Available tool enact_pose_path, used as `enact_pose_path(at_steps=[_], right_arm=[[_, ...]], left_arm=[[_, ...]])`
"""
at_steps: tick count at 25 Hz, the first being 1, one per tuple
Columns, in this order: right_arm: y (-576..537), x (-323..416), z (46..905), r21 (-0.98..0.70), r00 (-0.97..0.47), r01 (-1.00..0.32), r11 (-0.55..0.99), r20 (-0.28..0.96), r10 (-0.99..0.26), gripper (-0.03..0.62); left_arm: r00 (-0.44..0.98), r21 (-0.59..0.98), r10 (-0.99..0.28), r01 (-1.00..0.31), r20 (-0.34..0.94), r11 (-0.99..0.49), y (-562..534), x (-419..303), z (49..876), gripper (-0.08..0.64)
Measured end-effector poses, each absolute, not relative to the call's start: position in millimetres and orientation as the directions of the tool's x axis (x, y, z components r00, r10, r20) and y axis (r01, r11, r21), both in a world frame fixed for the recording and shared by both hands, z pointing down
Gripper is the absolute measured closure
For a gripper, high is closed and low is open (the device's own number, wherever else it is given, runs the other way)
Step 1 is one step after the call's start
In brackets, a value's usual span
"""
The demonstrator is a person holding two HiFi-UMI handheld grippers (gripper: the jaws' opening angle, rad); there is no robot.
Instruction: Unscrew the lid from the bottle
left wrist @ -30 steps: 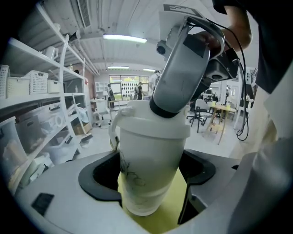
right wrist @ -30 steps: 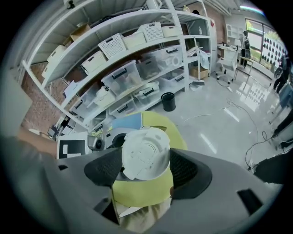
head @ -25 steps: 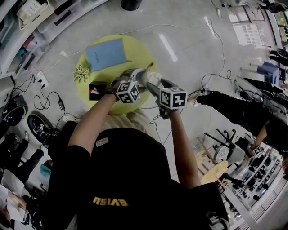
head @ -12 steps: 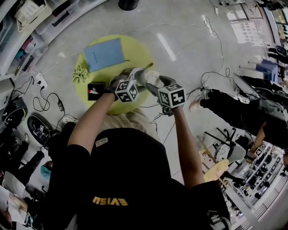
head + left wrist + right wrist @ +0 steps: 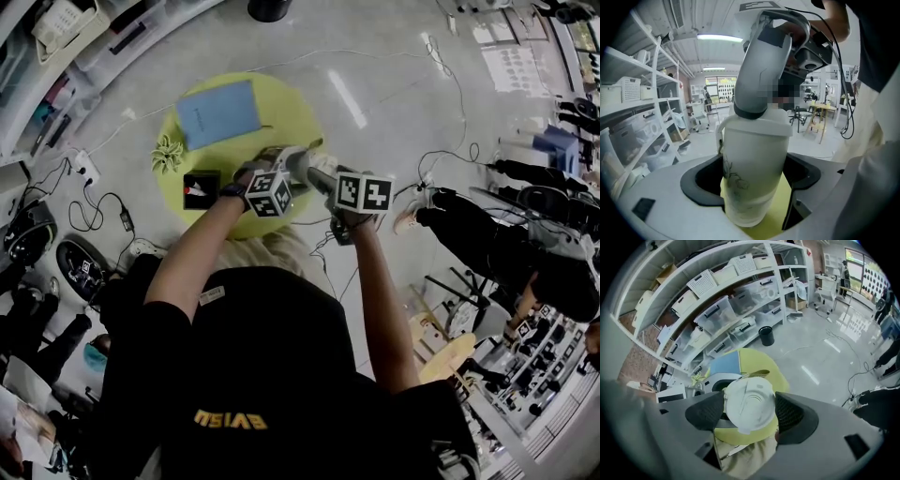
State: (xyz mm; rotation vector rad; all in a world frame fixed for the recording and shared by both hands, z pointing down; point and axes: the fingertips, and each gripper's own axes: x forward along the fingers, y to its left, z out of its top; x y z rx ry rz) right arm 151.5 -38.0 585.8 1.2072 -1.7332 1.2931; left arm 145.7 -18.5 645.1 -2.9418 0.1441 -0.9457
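One near-upright bottle (image 5: 754,154) gripped by left gripper (image 5: 753,182); right gripper (image 5: 750,414), just-opening, seemingly pinches lid (image 5: 749,404).

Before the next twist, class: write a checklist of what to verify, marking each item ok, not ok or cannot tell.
1. Fingers of the left gripper clamp the bottle: ok.
2. Lid sits between the fingers of the right gripper: ok.
3. Right gripper's hold on the lid firm: cannot tell; its fingers have just been opening.
4. Lid seated on the bottle, not yet off: ok.
5. Yellow table lies under the bottle: ok.
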Motion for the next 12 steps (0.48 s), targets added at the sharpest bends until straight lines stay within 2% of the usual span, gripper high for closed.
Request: enact_pose_path(at_steps=[4,12], right_arm=[[-42.4,150.9,585.3,-0.343,-0.379,-0.925,0.166,0.874,-0.303,0.264],[-39.6,128.8,577.2,-0.188,-0.402,-0.818,0.543,0.863,-0.307,0.267]], left_arm=[[0.813,-0.061,-0.123,-0.108,0.569,-0.992,-23.1,145.2,646.2,0.153],[0.823,-0.039,-0.129,-0.129,0.553,-0.991,-23.6,137.3,645.3,0.153]])
